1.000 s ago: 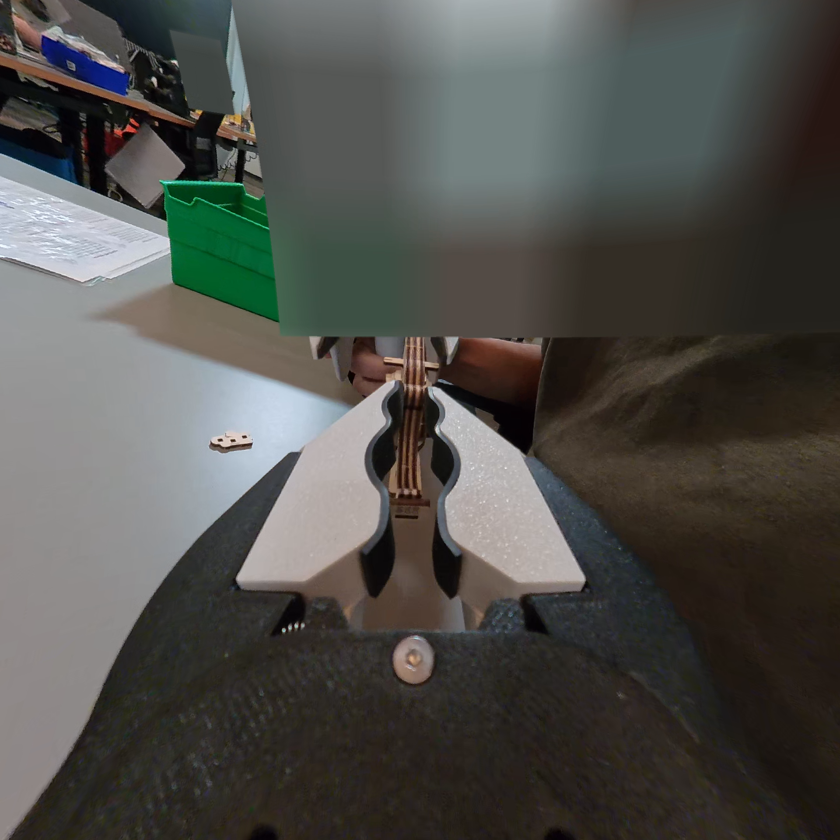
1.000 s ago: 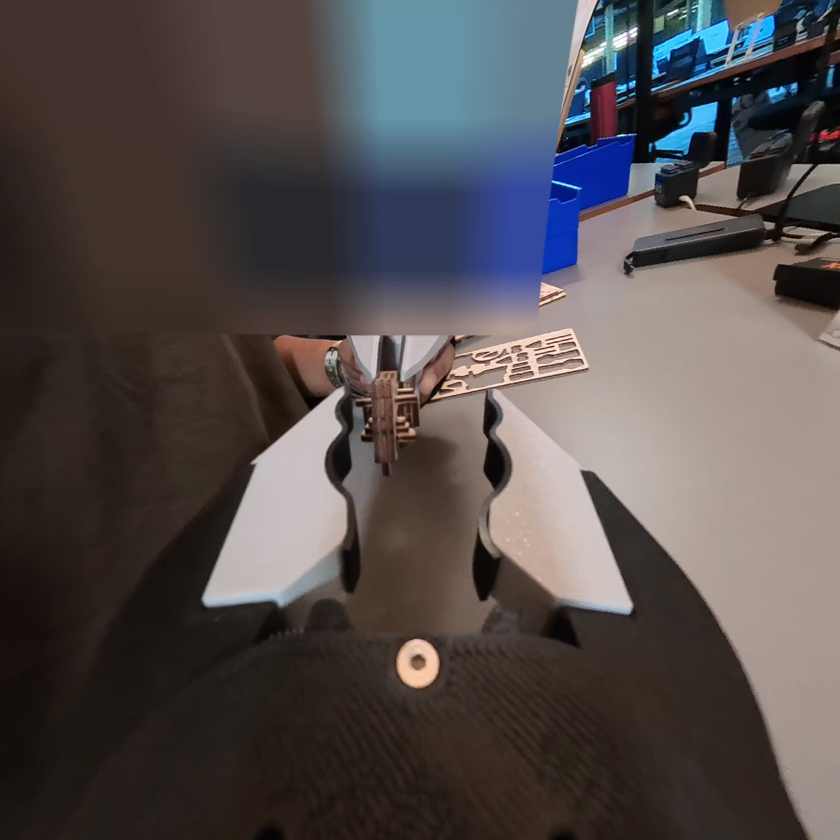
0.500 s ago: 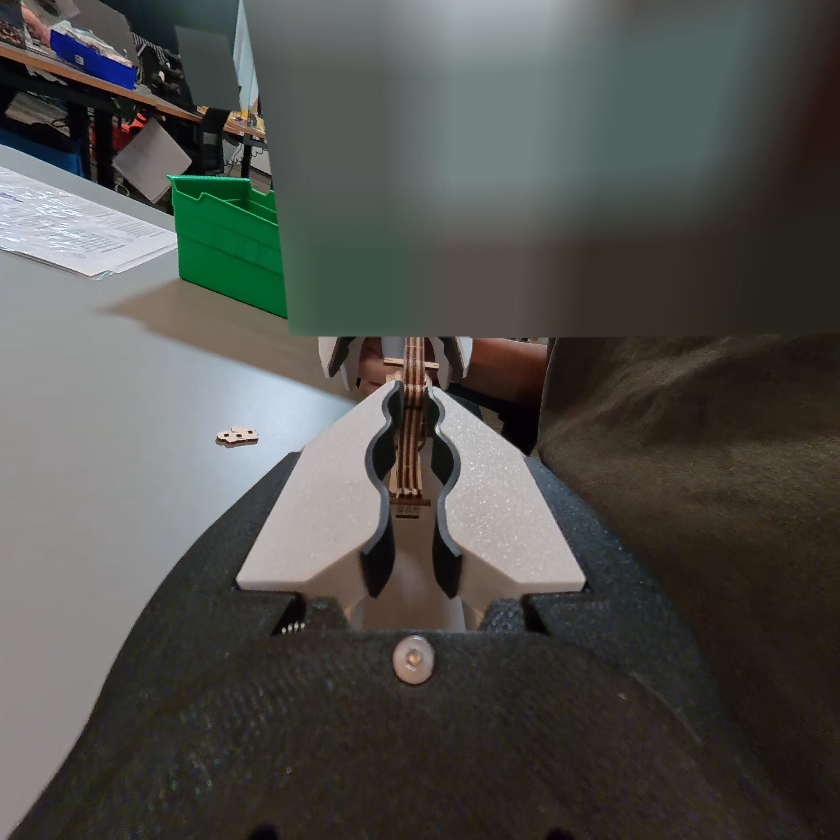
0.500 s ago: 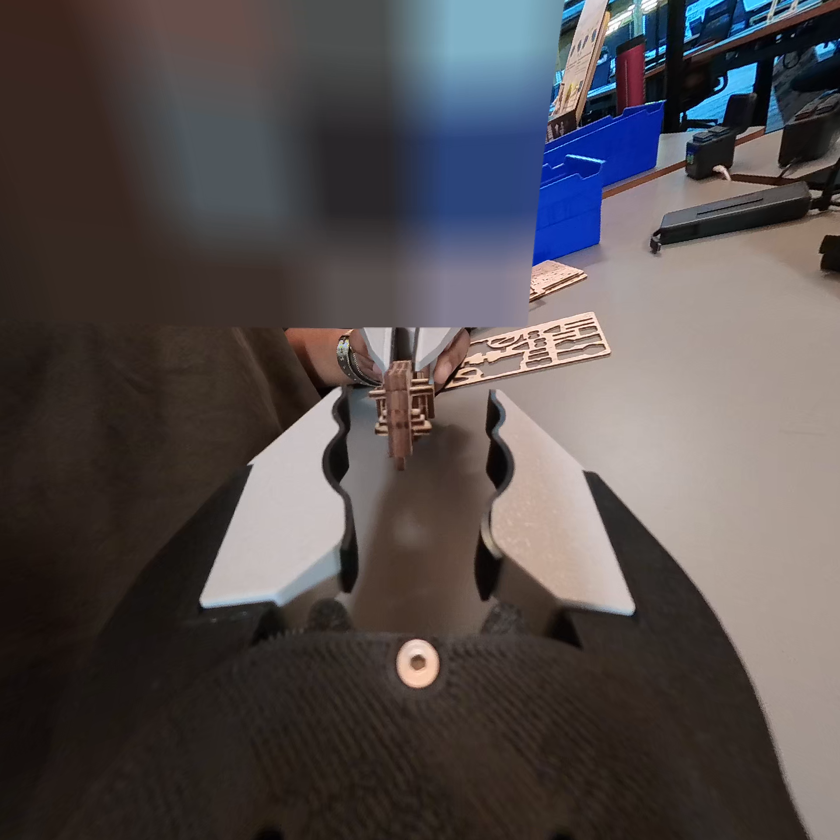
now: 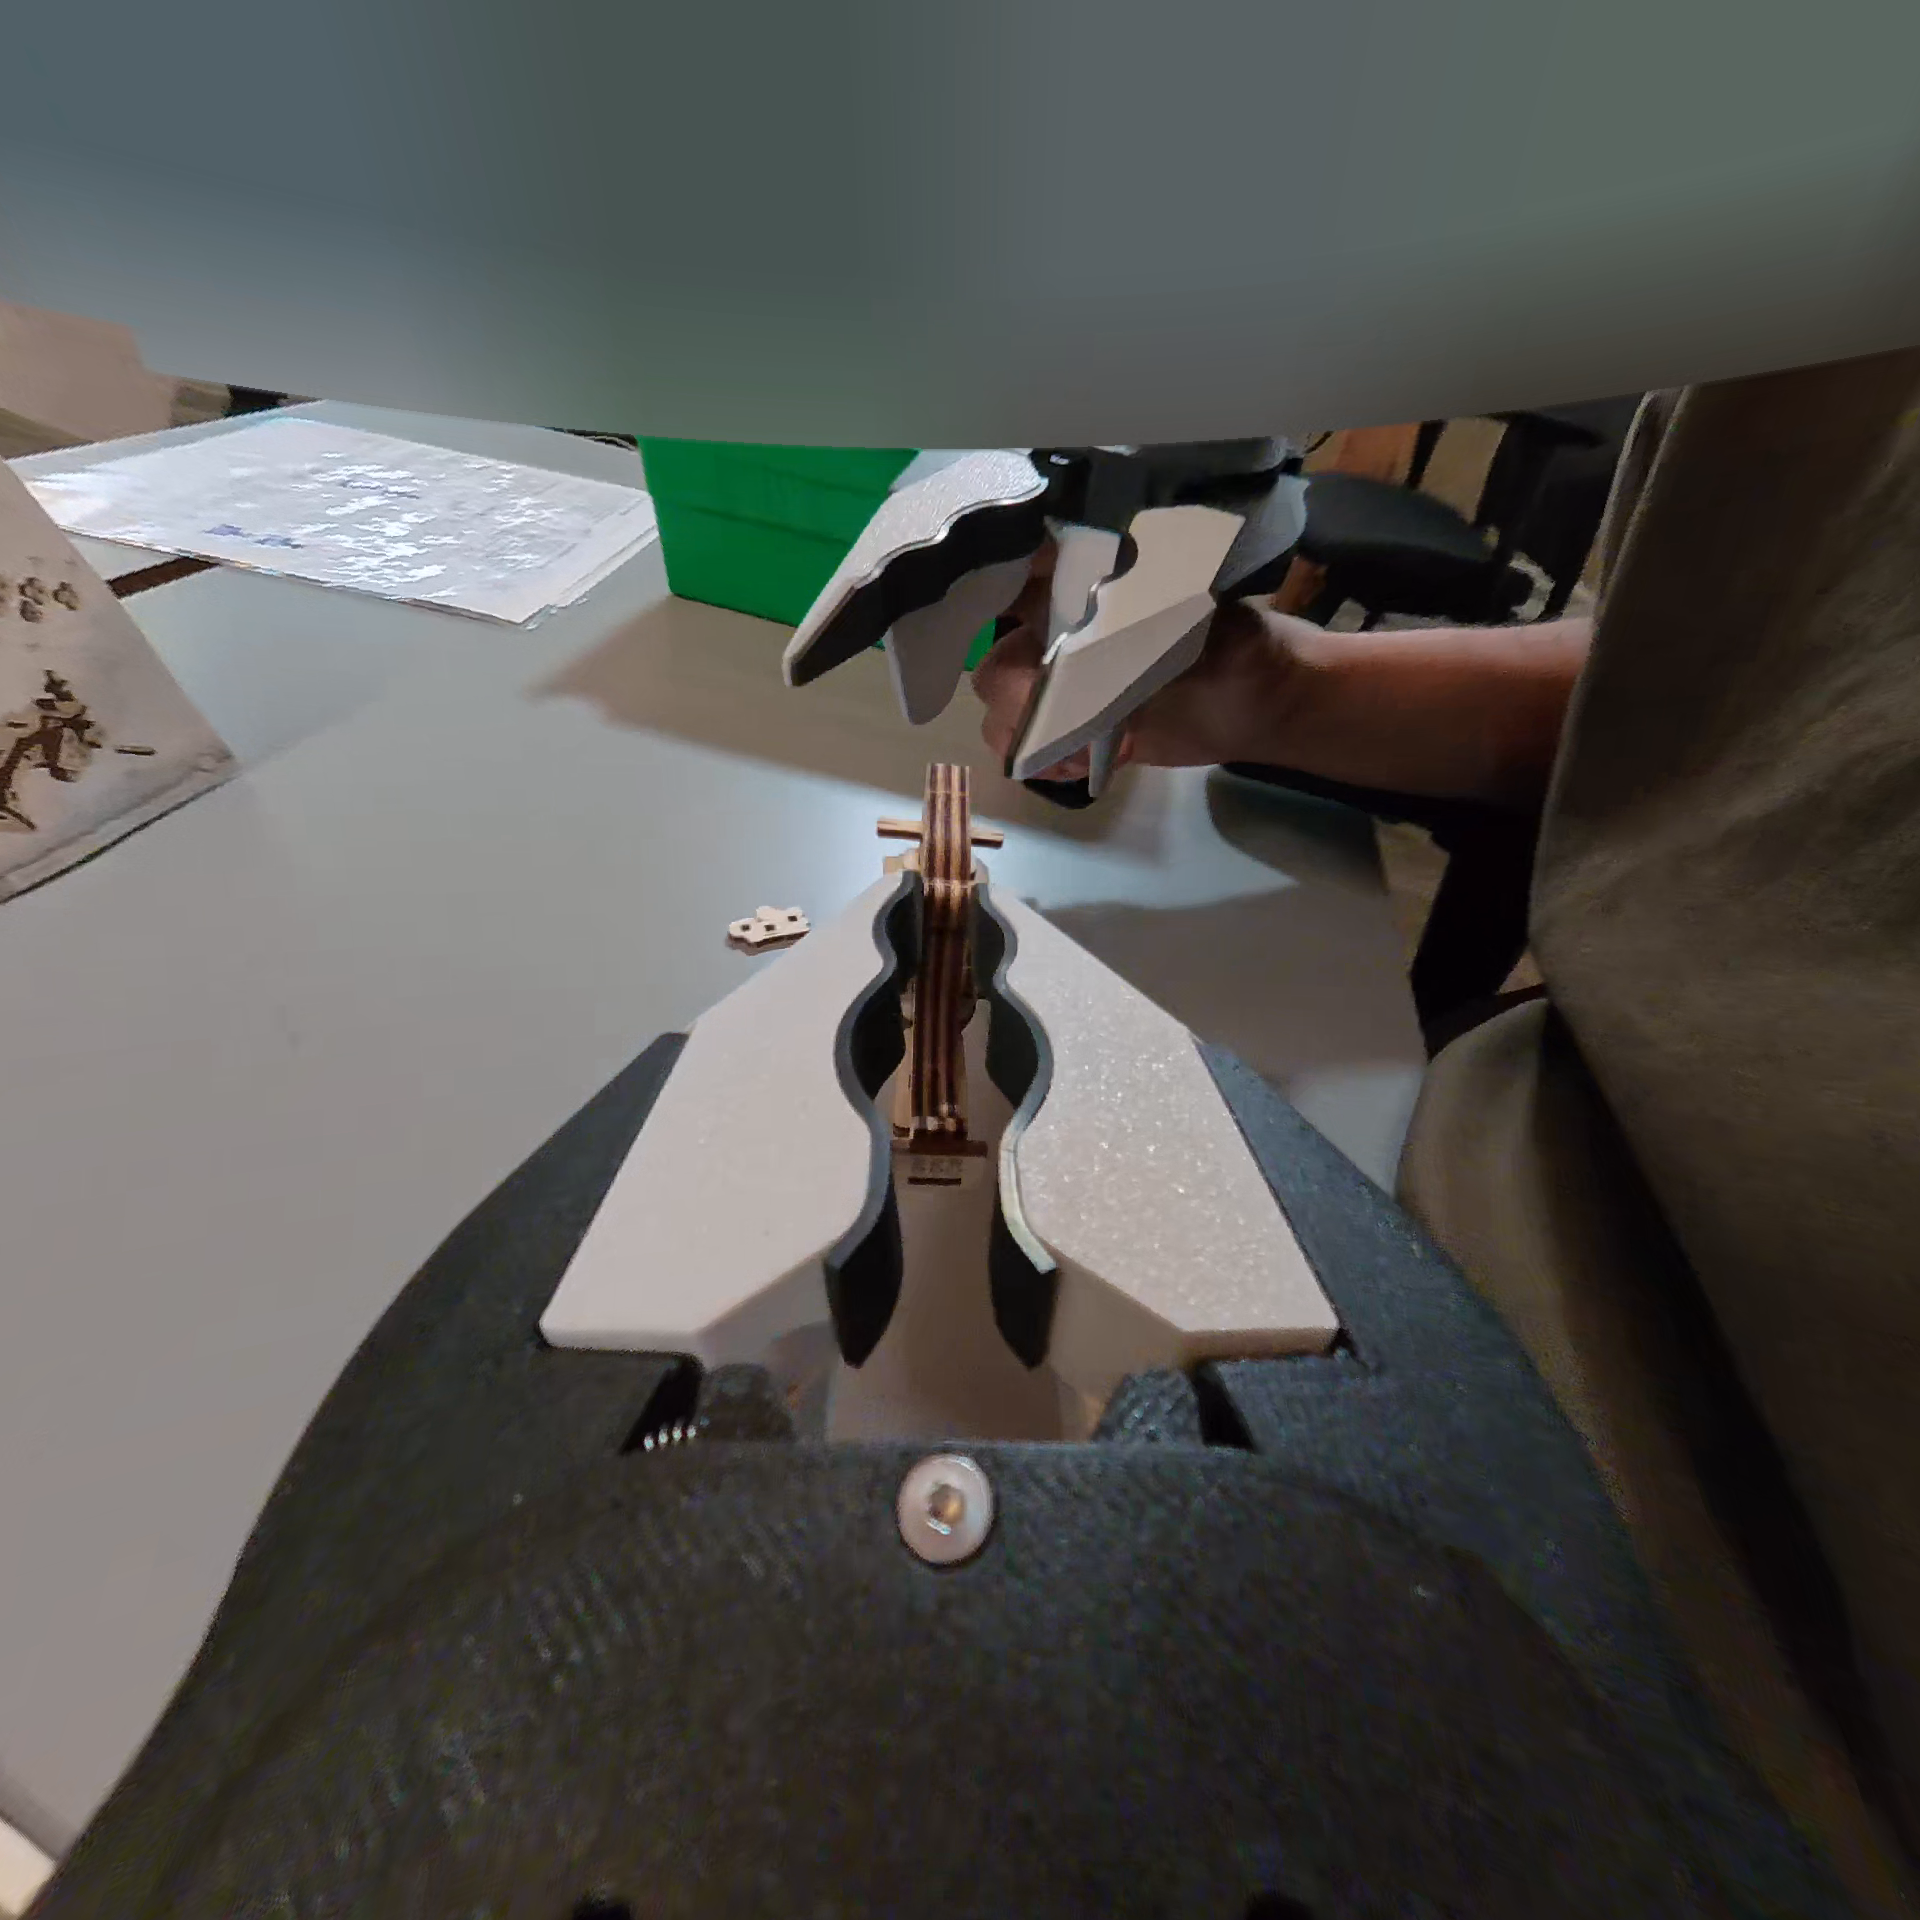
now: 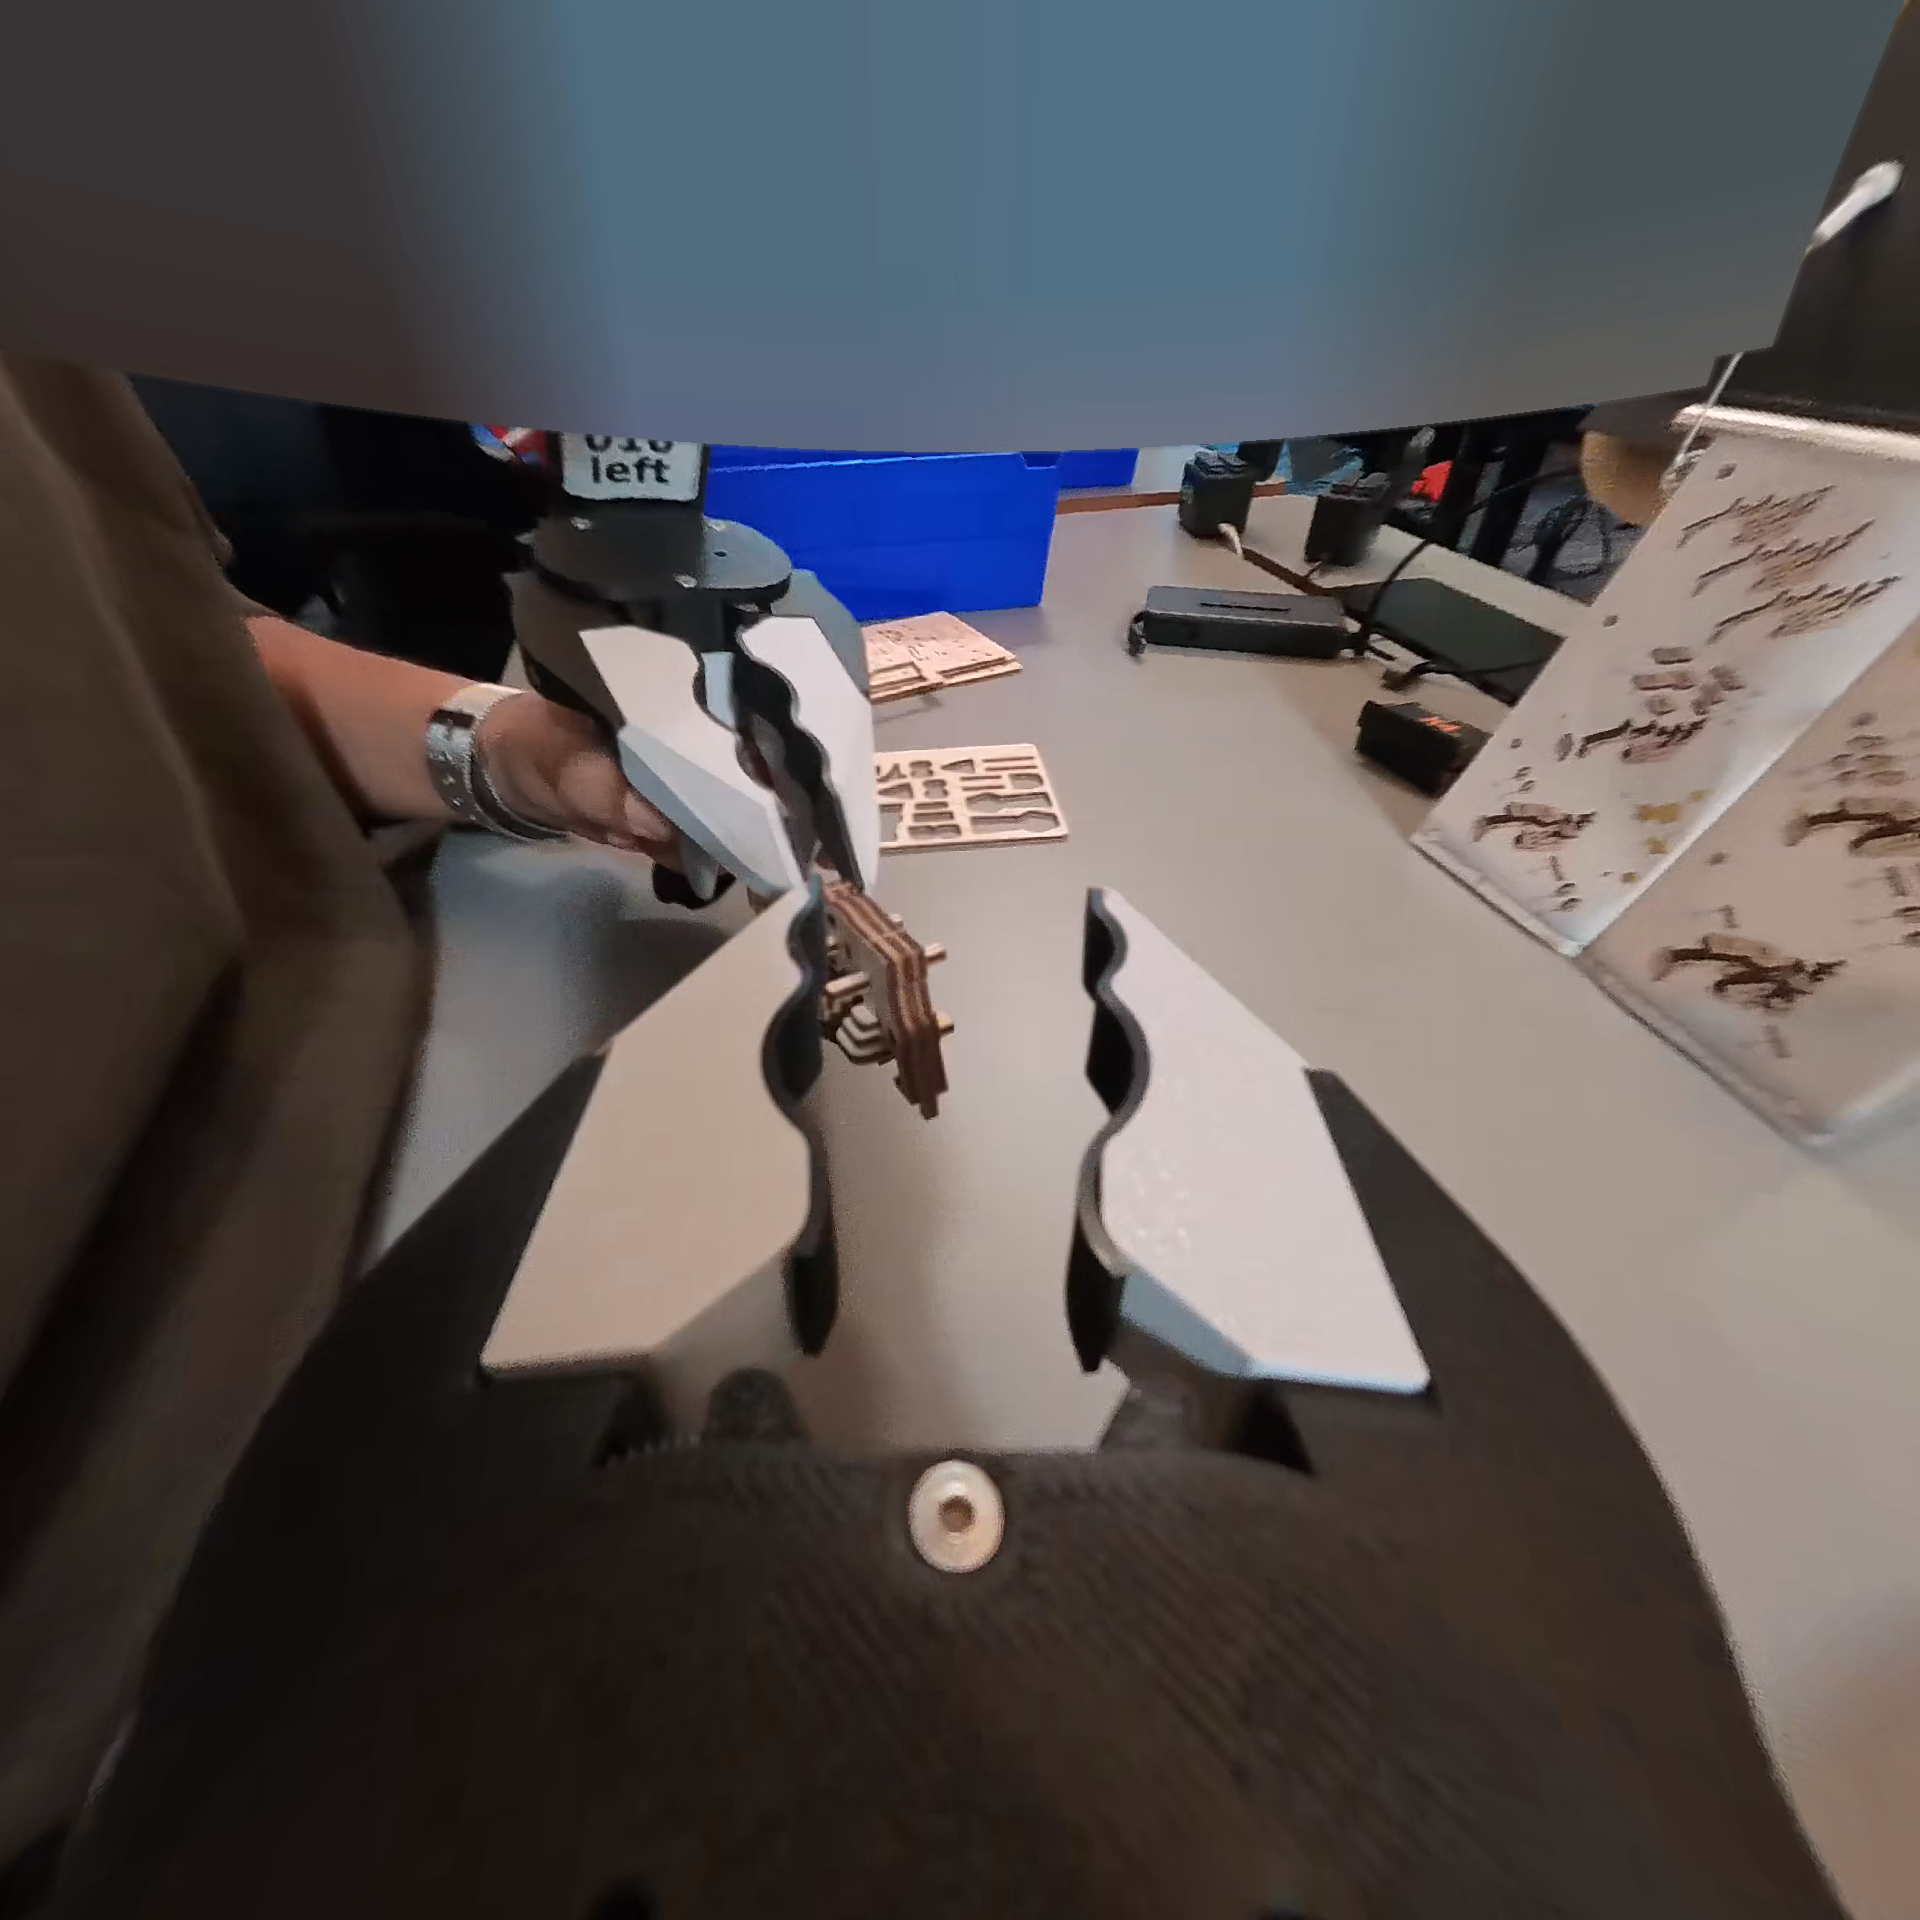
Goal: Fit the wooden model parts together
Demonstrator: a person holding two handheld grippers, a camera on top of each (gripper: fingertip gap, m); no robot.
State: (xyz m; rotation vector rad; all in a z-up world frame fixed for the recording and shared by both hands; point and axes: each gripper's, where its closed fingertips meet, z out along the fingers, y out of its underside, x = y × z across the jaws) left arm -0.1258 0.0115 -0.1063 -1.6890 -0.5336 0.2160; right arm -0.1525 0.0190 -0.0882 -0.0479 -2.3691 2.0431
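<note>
Left wrist view: left tool [image 5: 948,914] is closed down on the layered wooden model assembly [image 5: 943,977], which sits edge-on between the fingers at frame centre, its top with a small cross peg poking out past the tips. Right tool [image 5: 935,665] hangs in the upper centre-right, fingers spread, holding nothing, apart from the model and above it. One small loose wooden part [image 5: 767,925] lies on the grey worktop [image 5: 312,1039] just left of the left tool's tips. Green bin [image 5: 769,530] behind, plastic-sleeved paper sheets [image 5: 332,509] upper left, a printed card [image 5: 73,707] at the left edge.

Right wrist view: right tool [image 6: 940,914] is wide open and empty. Left tool [image 6: 821,862] comes in from upper left, pinching the wooden model assembly [image 6: 883,997] at its top; the model hangs tilted in the gap, close to the left finger of the right tool; contact can't be judged. Punched-out wooden part sheet [image 6: 966,800] lies flat behind, a stack of more sheets [image 6: 935,655] further back, blue bin [image 6: 894,530] beyond. Printed card [image 6: 1714,810] stands at right.
</note>
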